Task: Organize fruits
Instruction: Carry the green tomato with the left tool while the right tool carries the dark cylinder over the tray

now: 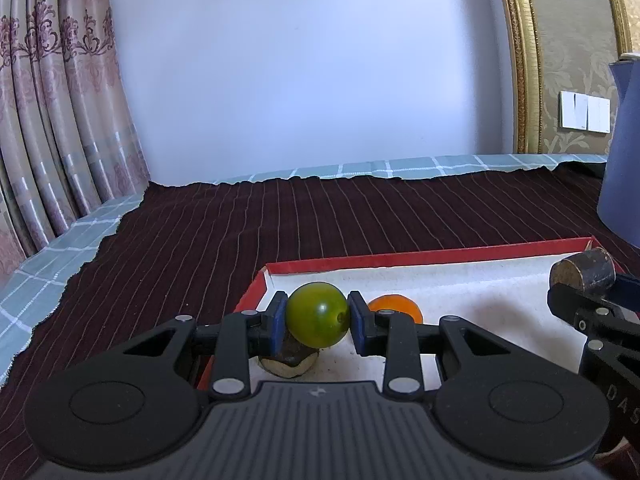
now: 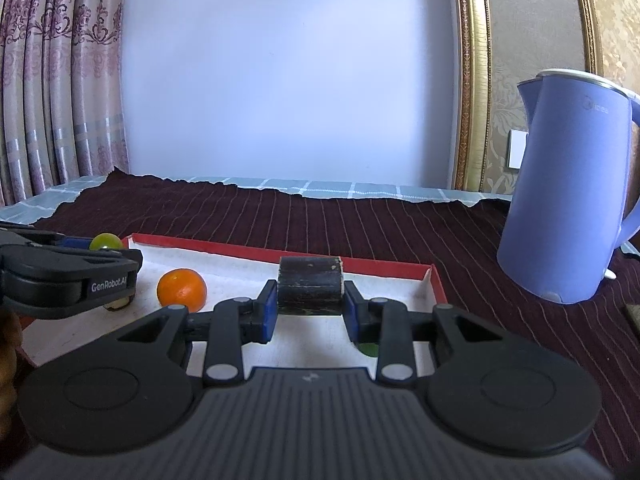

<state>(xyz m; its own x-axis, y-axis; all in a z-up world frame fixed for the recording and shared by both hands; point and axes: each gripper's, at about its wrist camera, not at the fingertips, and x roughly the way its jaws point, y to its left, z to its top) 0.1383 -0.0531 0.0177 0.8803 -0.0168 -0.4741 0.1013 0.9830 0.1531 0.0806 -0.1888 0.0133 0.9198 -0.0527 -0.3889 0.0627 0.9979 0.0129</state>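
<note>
My left claw (image 1: 317, 322) squeezes a green ball fruit (image 1: 318, 314) over the red tray (image 1: 420, 258). My right claw (image 2: 310, 302) squeezes a dark round log piece (image 2: 310, 288). An orange (image 2: 182, 287) sits in the tray.

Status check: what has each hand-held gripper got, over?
Left hand-held gripper shut on green fruit. Right hand-held gripper shut on dark cylinder. Orange in tray. Nothing blocking.

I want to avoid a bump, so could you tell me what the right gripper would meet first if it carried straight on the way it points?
Probably the far red wall of the tray. The right gripper, shut on the dark cylinder, points slightly down across the tray's white floor; depth is uncertain.
</note>
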